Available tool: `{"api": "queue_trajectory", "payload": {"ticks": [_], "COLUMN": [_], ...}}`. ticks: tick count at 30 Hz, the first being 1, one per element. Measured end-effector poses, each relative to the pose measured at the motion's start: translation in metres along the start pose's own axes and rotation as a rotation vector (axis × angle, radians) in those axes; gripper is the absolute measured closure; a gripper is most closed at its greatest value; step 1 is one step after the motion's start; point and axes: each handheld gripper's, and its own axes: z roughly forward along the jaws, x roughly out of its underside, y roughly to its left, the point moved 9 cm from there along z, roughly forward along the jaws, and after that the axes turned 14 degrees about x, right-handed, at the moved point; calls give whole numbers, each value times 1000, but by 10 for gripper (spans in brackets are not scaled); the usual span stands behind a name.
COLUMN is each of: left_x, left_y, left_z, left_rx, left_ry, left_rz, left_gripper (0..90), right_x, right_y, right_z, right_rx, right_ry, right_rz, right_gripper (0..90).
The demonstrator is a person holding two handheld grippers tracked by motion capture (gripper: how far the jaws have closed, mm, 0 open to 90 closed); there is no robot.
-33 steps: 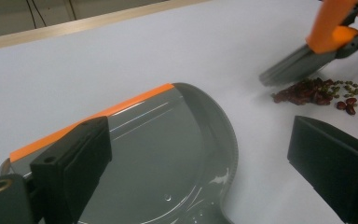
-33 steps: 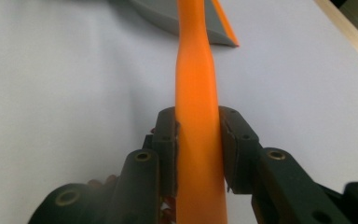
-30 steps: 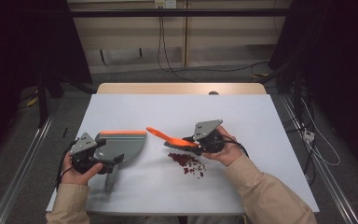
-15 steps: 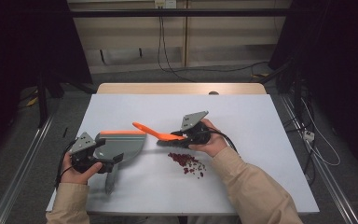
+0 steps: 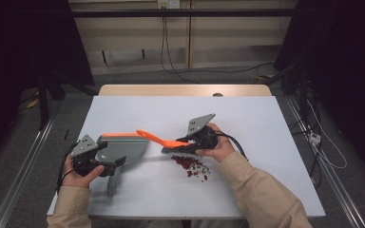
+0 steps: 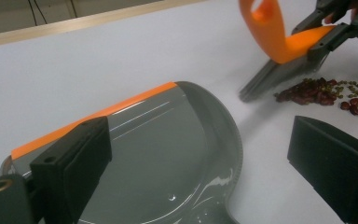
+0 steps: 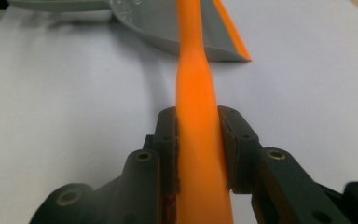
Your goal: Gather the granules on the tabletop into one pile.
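Starting at the bottom of the high view: left gripper (image 5: 108, 161) sits lower left, over the rear of the dustpan (image 5: 126, 148). In the left gripper view its jaws stand wide apart. The right jaw is clear of the pan with bare table between, and we can't tell whether the left jaw touches the pan, so we read it as no clamp. The pan lies flat on the white table (image 5: 266, 123). It is grey with a glossy, slick-looking inside, an orange lip strip along the far edge and a handle pointing to the bottom of the frame. It looks like light, stiff plastic that will skate if pushed unbraced, so we'd take it at the handle. Just right of centre is the pile of beans (image 5: 192, 165), dark red with some greenish ones mixed in. They are small, loose and hard, so they will roll and scatter under a fast stroke. Above the pile, the right gripper (image 5: 178, 144) is closed tight on the brush (image 5: 154, 137), with both pads flat against the sides of the orange handle in the right gripper view. The handle is smooth and waisted with a loop at its free end, which points upper left over the pan's lip. It looks rigid and light, and the grip is near the head, good for control. The grey bristles (image 6: 275, 77) are soft and hang just left of the beans, off the pile.
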Motion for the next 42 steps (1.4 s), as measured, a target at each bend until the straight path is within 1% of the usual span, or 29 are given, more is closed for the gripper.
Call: {"api": "queue_trajectory", "payload": {"ticks": [1,2,3,4,6,8,9,11,12,13,14,16,17,18,20,21,22,23,24,26,29,30,32,33,35,38,39,41,42], "left_x": [0,0,0,0,0,-1,-1,0,0,-1,-1,-1,-2,-2,-3,-4,-5,-5,-6,-7,-9,-9,-11,-11,-12,-13,-13,-13,-13], "left_y": [0,0,0,-1,-1,-1,-1,-1,-1,-1,-1,-2,-2,-2,-2,-2,-3,-2,-2,-3,-5,-5,-6,-6,-7,-9,-9,-11,-11], "left_z": [0,0,0,0,0,0,0,0,0,1,1,1,1,1,0,-1,-1,-1,-2,-2,-1,-1,-1,-1,-1,2,2,3,3], "left_rx": [-1,-1,0,1,1,1,0,0,-1,-2,1,3,4,4,4,6,6,8,10,17,29,32,34,31,38,43,45,46,45], "left_ry": [0,-1,-1,-1,0,1,1,2,4,2,1,0,1,2,-7,-7,-17,-15,-19,-26,-36,-37,-41,-41,-46,-48,-45,-42,-41], "left_rz": [0,-1,0,2,3,5,5,4,7,6,7,9,8,12,10,14,5,11,12,8,6,8,10,15,15,14,18,19,21], "left_gripper": [61,61,61,61,61,61,61,61,61,62,61,61,61,61,61,61,61,61,61,61,61,61,61,61,61,61,61,61,61], "right_x": [0,0,1,1,1,2,1,1,1,0,-1,-2,-2,-1,1,3,6,10,13,22,35,38,45,50,55,61,63,66,67], "right_y": [2,4,7,8,10,9,7,1,-1,-5,-8,-16,-18,-19,-22,-23,-24,-26,-25,-26,-22,-21,-18,-17,-15,-11,-9,-7,-5], "right_z": [-1,-3,-4,-5,-7,-8,-8,-8,-8,-9,-10,-16,-20,-24,-33,-39,-44,-51,-54,-64,-77,-80,-88,-92,-99,-105,-108,-111,-112], "right_rx": [-6,-3,-10,-4,-6,13,32,68,75,103,121,186,215,234,303,342,376,422,441,496,566,581,632,659,689,743,762,777,795], "right_ry": [1,1,1,-1,-3,-10,-16,-24,-30,-36,-42,-48,-46,-48,-45,-39,-34,-30,-29,-30,-23,-17,7,18,28,35,40,43,44], "right_rz": [-11,-16,-16,-29,-34,-44,-43,-17,-5,30,52,110,152,172,235,248,275,316,339,403,494,505,517,532,558,554,562,584,592], "right_gripper": [713,714,713,713,715,716,716,716,717,716,716,716,716,716,716,716,716,716,716,716,716,715,715,715,715,715,715,715,715]}}
